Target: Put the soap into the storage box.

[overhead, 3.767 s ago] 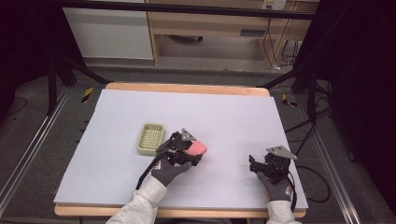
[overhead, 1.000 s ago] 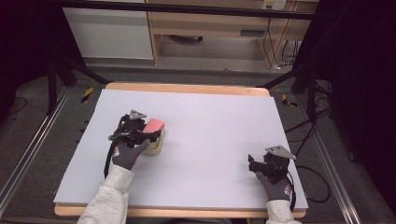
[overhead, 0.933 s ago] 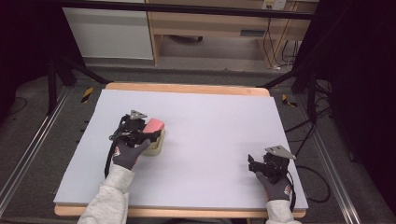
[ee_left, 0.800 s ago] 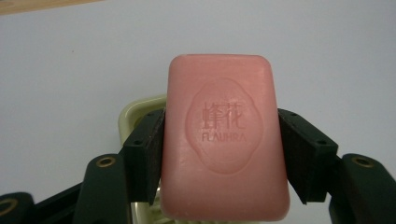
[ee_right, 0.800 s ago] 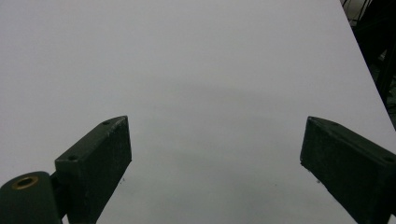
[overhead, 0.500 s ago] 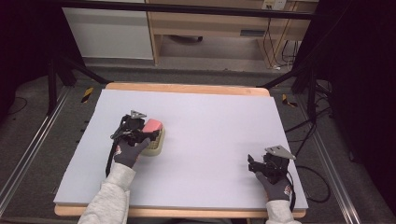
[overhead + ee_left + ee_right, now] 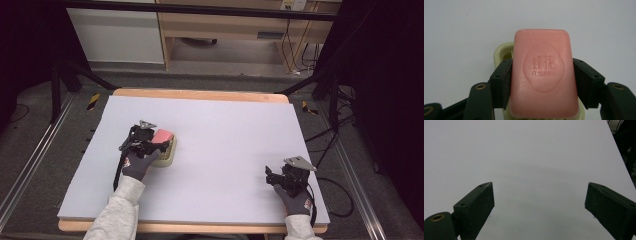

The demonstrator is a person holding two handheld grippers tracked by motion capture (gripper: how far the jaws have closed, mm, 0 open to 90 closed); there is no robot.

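**Soap poised over its dish**

A dim workshop, dark curtains either side, a wooden bench at the back, and in the middle a pale lavender tabletop [image 7: 225,145] with a wooden edge. All the action sits on its left half.

There is the left gripper [image 7: 542,80], and its fingers [image 7: 502,85] are clamped on the long sides of a pink soap bar [image 7: 544,75], stamped face up toward the camera. Directly beneath it sits the pale yellow-green soap dish [image 7: 501,51], its rim peeking out past the bar's far left corner and again under the near edge. Whether the bar already touches the dish or hangs just above it, I cannot tell. Gripping the long sides keeps the bar level and lined up lengthwise with the dish, which looks to me like a placement in hand: soap going into its holder.

From the high view, the gloved left hand [image 7: 136,162] reaches forward over the left side of the tabletop, sleeve trailing back to the near edge, gripper pointing away from the person.

Over on the right, the right gripper [image 7: 285,177] rests low near the front right corner, well apart from the dish, fingers [image 7: 475,206] spread wide with nothing but bare surface between them. It seems to be simply parked out of the way.
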